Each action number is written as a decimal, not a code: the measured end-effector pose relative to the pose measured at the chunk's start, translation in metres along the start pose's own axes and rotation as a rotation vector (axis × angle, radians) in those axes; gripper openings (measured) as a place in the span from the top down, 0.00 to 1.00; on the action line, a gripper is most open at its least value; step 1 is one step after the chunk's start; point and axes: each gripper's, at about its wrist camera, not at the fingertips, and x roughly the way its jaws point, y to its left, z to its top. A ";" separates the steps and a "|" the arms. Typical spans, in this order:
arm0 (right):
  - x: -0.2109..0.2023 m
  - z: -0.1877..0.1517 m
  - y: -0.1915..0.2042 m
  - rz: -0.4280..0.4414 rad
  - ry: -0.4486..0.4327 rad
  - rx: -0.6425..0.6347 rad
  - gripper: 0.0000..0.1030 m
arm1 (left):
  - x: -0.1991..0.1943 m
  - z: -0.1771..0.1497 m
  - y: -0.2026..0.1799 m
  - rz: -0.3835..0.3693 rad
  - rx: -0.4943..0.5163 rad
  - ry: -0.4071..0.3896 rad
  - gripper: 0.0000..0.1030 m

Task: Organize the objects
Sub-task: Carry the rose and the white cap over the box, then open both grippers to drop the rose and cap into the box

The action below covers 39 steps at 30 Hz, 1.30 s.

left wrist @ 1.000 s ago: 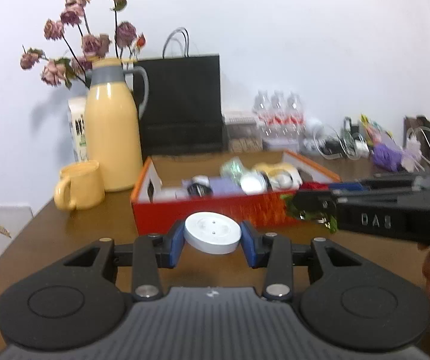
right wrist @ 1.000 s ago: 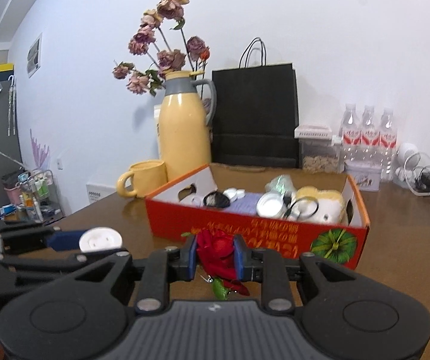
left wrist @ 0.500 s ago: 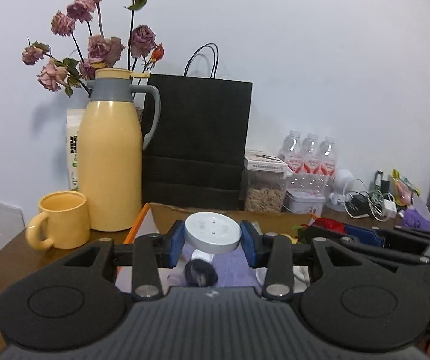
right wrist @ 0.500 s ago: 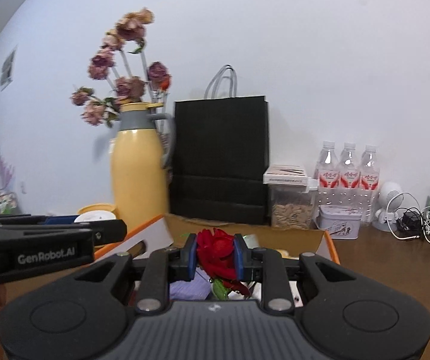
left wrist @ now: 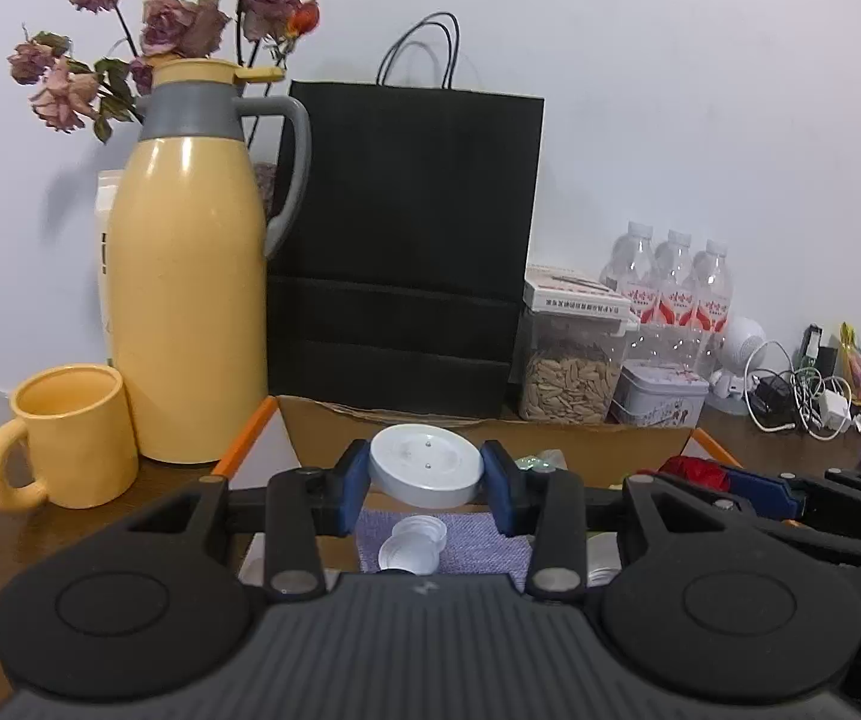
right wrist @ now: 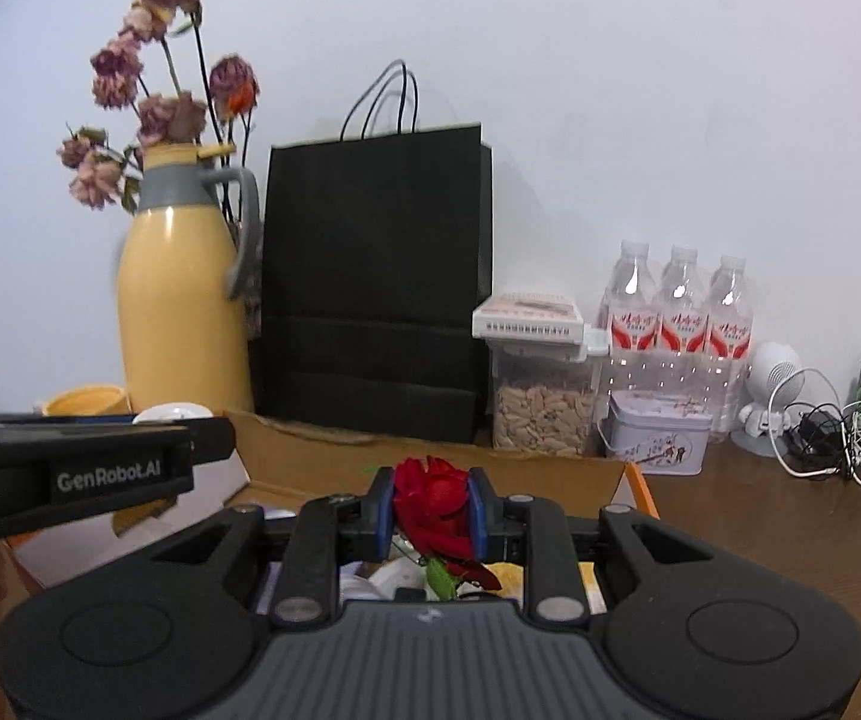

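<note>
With the left tongs (left wrist: 425, 483) clamped on a white disc (left wrist: 426, 465) and the right tongs (right wrist: 431, 513) pinching a red rose (right wrist: 432, 507) above the box (right wrist: 430, 462), lower each gently before letting go.

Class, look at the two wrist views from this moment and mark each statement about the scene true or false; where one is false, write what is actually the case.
1. The left gripper grips a white round disc. True.
2. The right gripper is empty. False: it is shut on a red rose.
3. The black paper bag stands behind the cardboard box. True.
4. The yellow mug is upside down. False: it stands upright, mouth up, beside the yellow thermos jug.
5. Three water bottles stand by the wall. True.
6. The clear seed container has no lid. False: a white lid sits on it.
</note>
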 end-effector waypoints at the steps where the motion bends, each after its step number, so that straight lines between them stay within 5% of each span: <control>1: 0.002 -0.001 -0.001 0.005 0.008 -0.002 0.77 | 0.002 -0.001 0.001 0.000 0.003 0.005 0.60; 4: 0.005 -0.003 -0.001 0.011 0.023 -0.007 0.74 | 0.006 -0.002 0.002 0.016 0.015 0.009 0.57; 6: 0.006 -0.006 -0.001 -0.004 0.030 -0.006 0.67 | 0.004 -0.003 0.004 0.046 0.016 -0.004 0.30; 7: 0.006 -0.007 -0.001 -0.011 0.034 -0.004 0.56 | 0.003 -0.003 0.005 0.064 0.016 -0.018 0.08; 8: 0.006 -0.008 -0.002 -0.020 0.032 -0.003 0.47 | 0.000 -0.005 0.006 0.088 0.020 -0.047 0.00; 10: 0.004 -0.009 -0.003 -0.040 0.016 -0.003 0.07 | -0.004 -0.006 0.005 0.117 0.025 -0.095 0.00; 11: 0.003 -0.008 -0.003 -0.043 0.003 -0.003 0.00 | -0.004 -0.006 0.005 0.126 0.024 -0.099 0.00; 29: -0.021 0.003 -0.007 -0.036 0.011 0.045 0.00 | -0.047 0.001 0.011 0.055 0.026 -0.147 0.00; 39: -0.095 0.004 0.003 0.013 0.051 0.053 0.00 | -0.117 -0.011 0.028 0.075 0.066 -0.049 0.00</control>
